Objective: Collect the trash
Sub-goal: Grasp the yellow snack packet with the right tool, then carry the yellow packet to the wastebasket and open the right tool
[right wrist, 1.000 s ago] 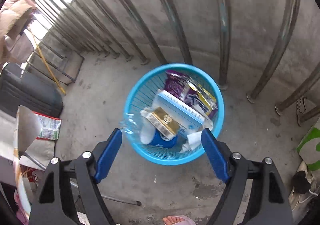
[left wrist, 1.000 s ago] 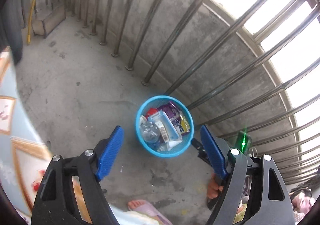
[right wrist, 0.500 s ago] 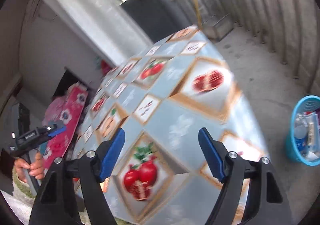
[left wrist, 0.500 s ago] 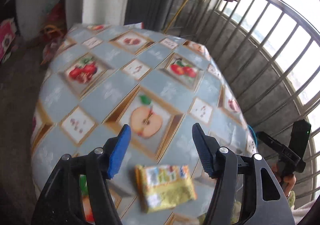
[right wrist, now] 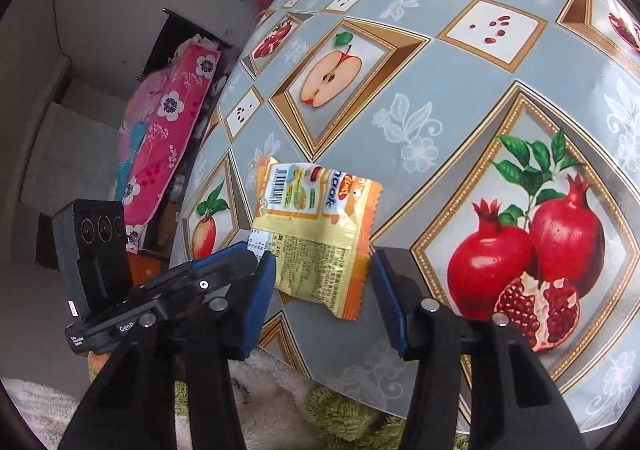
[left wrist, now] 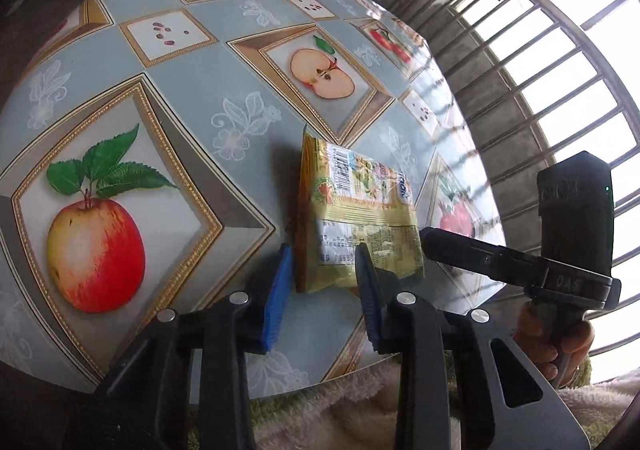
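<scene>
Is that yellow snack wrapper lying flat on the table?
No: the yellow snack wrapper is partly lifted, its near end curling up off the table.

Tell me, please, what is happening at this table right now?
A person with a handheld gripper in each hand is collecting trash. Both grippers are at one yellow snack wrapper lying on the fruit-patterned tablecloth near the table's edge. The left gripper is closing, with the wrapper's near corner between its fingers. The right gripper is closing too, the wrapper's near end in its gap, its pads not yet pressing on it.
</scene>
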`<state>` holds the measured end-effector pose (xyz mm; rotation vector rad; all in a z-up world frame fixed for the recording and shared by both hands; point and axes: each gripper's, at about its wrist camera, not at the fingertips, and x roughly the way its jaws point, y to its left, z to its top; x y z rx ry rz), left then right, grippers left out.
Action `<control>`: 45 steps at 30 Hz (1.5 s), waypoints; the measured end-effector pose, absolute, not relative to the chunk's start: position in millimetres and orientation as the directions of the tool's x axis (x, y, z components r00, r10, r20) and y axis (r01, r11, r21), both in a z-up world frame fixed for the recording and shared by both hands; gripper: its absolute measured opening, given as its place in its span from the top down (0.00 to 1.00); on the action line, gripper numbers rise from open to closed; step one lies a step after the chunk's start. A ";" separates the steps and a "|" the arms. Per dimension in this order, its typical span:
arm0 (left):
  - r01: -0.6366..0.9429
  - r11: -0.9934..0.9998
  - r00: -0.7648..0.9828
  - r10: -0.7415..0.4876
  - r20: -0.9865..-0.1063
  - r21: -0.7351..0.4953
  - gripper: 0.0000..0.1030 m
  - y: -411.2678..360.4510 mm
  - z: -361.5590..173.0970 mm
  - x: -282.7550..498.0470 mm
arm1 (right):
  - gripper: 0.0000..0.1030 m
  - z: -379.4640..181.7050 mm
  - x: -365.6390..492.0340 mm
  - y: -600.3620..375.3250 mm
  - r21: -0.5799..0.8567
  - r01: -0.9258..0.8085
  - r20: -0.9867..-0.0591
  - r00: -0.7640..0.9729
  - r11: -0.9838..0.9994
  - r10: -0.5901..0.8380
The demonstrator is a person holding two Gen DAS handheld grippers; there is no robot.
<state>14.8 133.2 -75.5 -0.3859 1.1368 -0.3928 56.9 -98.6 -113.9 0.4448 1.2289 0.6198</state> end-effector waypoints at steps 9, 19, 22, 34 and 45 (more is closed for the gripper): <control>0.081 0.850 0.401 -0.506 -0.764 -0.521 0.89 147.3 -82.8 8.2 | 0.85 -119.2 66.2 -84.6 0.588 -0.168 -0.770 0.182 0.791 0.611; 0.127 0.829 0.450 -0.537 -0.714 -0.544 0.94 149.0 -60.8 -1.5 | 0.95 -97.6 60.1 -95.0 0.636 -0.182 -0.713 0.233 0.750 0.661; 0.146 0.829 0.464 -0.539 -0.702 -0.540 0.94 144.9 -49.7 0.9 | 0.95 -88.6 57.4 -102.0 0.650 -0.191 -0.689 0.259 0.735 0.677; 0.367 0.806 0.429 -0.589 -0.685 -0.464 0.95 66.5 0.4 32.5 | 0.96 -55.9 39.4 -183.3 0.689 -0.138 -0.587 0.470 0.712 0.659; 0.664 0.624 0.137 -0.643 -0.753 -0.412 0.95 -118.2 -17.0 78.4 | 0.96 -85.9 -21.8 -338.9 0.737 0.199 -0.558 0.718 0.646 0.415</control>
